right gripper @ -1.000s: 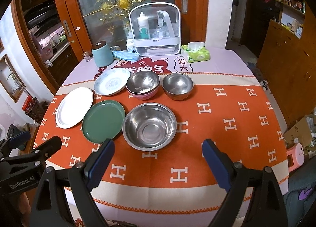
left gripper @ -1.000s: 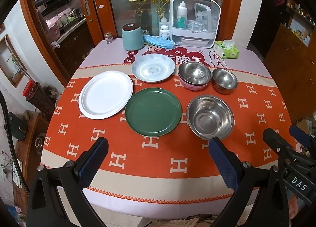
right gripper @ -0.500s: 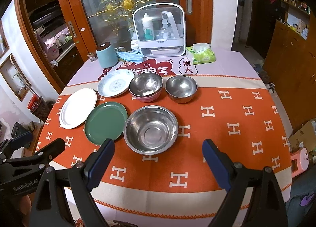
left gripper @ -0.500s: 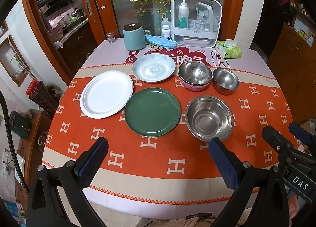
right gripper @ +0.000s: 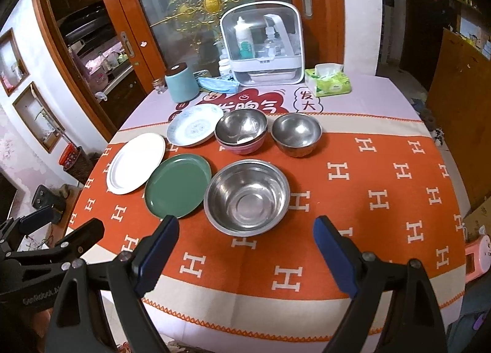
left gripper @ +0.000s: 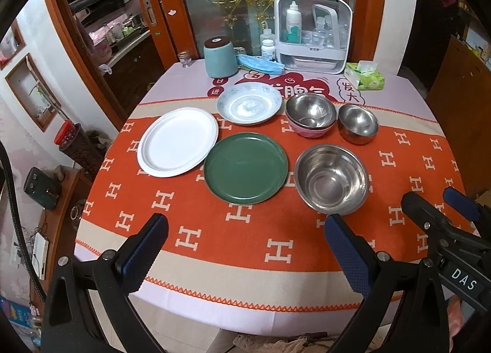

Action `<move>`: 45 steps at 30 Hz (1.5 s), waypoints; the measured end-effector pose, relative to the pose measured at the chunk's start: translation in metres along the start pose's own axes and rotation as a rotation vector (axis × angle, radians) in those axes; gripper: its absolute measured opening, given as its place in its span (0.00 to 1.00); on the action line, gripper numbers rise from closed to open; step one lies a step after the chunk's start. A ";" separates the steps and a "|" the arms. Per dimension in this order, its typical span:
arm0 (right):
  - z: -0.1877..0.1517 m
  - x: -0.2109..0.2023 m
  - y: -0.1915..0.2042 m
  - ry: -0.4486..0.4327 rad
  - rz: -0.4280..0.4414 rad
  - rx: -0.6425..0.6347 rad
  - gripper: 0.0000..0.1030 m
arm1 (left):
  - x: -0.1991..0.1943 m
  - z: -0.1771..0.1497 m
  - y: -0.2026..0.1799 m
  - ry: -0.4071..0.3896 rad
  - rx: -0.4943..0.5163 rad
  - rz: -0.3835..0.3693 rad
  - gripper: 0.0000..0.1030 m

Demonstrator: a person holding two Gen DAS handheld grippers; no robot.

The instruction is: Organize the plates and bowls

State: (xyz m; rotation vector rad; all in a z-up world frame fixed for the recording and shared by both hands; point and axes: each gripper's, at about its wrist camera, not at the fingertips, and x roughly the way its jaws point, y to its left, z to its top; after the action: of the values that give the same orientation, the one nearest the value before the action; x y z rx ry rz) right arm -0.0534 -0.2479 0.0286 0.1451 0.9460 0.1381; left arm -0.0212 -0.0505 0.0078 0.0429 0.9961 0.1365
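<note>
**Both grippers hover spread at the desk's near edge**

The left gripper [left gripper: 245, 242] and right gripper [right gripper: 245, 244] hang level above the desk [left gripper: 276, 261], fingers released, grasping nothing. The big steel bowl [right gripper: 247, 198] sits at the right gripper's 12 o'clock, upright; the green plate [left gripper: 246, 167] lies flat at the left's 12. Only the right view shows a pink gadget [right gripper: 474, 256] at 3 o'clock.

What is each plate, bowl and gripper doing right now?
White plate: flat, empty.
Green plate: flat, empty.
Patterned plate: flat, empty.
Big steel bowl: upright, empty.
Small steel bowl: upright, empty.
Pink bowl: holds a steel bowl.
Left gripper: open.
Right gripper: open.
</note>
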 end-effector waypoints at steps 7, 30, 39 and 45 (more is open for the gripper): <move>-0.003 0.014 0.018 0.024 0.017 -0.025 0.82 | 0.003 0.006 0.037 -0.026 -0.040 0.047 0.98; 0.078 0.231 0.224 0.178 -0.042 -0.018 0.67 | 0.284 0.109 0.351 0.183 -0.100 0.067 0.98; 0.097 0.327 0.247 0.302 -0.081 -0.068 0.62 | 0.393 0.121 0.358 0.355 -0.086 -0.140 0.98; 0.104 0.360 0.241 0.392 -0.054 -0.057 0.50 | 0.426 0.128 0.351 0.423 -0.071 -0.218 0.92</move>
State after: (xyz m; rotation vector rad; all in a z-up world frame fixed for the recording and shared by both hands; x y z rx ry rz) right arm 0.2259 0.0469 -0.1542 0.0390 1.3343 0.1462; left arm 0.2813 0.3575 -0.2430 -0.1655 1.4090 -0.0213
